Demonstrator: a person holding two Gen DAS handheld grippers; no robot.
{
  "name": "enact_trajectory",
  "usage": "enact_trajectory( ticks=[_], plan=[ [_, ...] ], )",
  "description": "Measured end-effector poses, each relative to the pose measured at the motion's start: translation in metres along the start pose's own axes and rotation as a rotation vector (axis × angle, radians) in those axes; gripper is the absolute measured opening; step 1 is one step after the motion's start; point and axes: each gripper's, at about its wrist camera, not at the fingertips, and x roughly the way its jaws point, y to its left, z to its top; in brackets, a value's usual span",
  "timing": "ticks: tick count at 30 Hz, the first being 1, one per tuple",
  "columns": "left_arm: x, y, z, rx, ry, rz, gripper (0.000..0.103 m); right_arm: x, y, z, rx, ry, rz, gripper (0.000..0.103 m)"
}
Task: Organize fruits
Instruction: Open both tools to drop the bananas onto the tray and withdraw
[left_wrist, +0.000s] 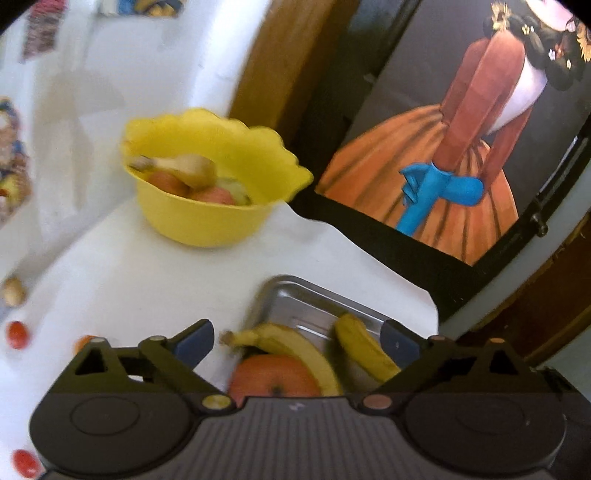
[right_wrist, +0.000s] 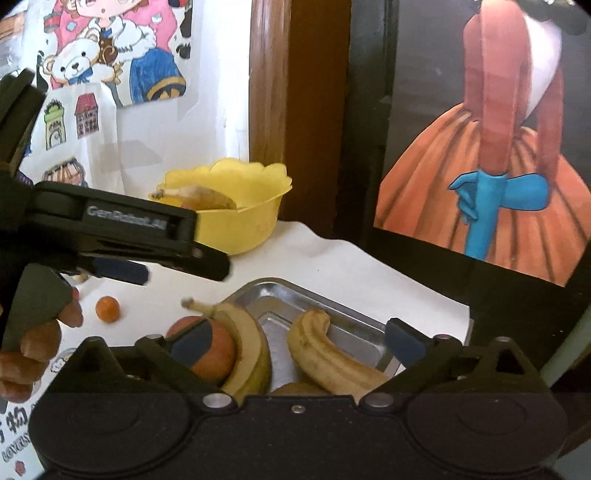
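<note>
A yellow scalloped bowl (left_wrist: 207, 206) stands at the back of the white table; it holds a banana (left_wrist: 184, 168) and apples, and also shows in the right wrist view (right_wrist: 251, 218). A steel tray (left_wrist: 314, 306) lies near me with two bananas (left_wrist: 291, 350) and an orange-red apple (left_wrist: 273, 380); it also shows in the right wrist view (right_wrist: 332, 314). My left gripper (left_wrist: 297, 341) is open and empty above the tray's fruit. My right gripper (right_wrist: 297, 341) is open and empty over the same tray. The left gripper also shows in the right wrist view (right_wrist: 177, 258).
Small red and orange fruits (left_wrist: 16, 334) lie loose on the table's left side; one small orange fruit (right_wrist: 107, 309) shows in the right wrist view. A large framed picture of an orange dress (left_wrist: 443, 166) leans behind the tray. Drawings hang on the white wall (right_wrist: 110, 55).
</note>
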Motion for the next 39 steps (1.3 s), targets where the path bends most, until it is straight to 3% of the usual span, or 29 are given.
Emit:
enact_trajectory(
  ticks=[9, 16, 21, 26, 30, 39],
  plan=[
    [-0.048, 0.041, -0.016, 0.052, -0.046, 0.067, 0.102, -0.039, 0.040, -0.008, 0.081, -0.006, -0.094, 0.102],
    [-0.075, 0.076, -0.031, 0.104, -0.007, 0.079, 0.102, -0.065, 0.074, -0.025, 0.096, -0.011, -0.183, 0.102],
    [-0.093, 0.099, -0.044, 0.139, 0.010, 0.094, 0.102, -0.073, 0.097, -0.043, 0.113, 0.045, -0.259, 0.102],
    [-0.114, 0.122, -0.066, 0.181, -0.020, 0.107, 0.102, -0.072, 0.116, -0.056, 0.242, 0.149, -0.314, 0.102],
    [-0.121, 0.137, -0.079, 0.182, -0.010, 0.155, 0.102, -0.073, 0.135, -0.062, 0.320, 0.205, -0.320, 0.102],
    [-0.132, 0.170, -0.099, 0.141, 0.036, 0.203, 0.102, -0.064, 0.172, -0.069, 0.294, 0.291, -0.247, 0.102]
  ],
)
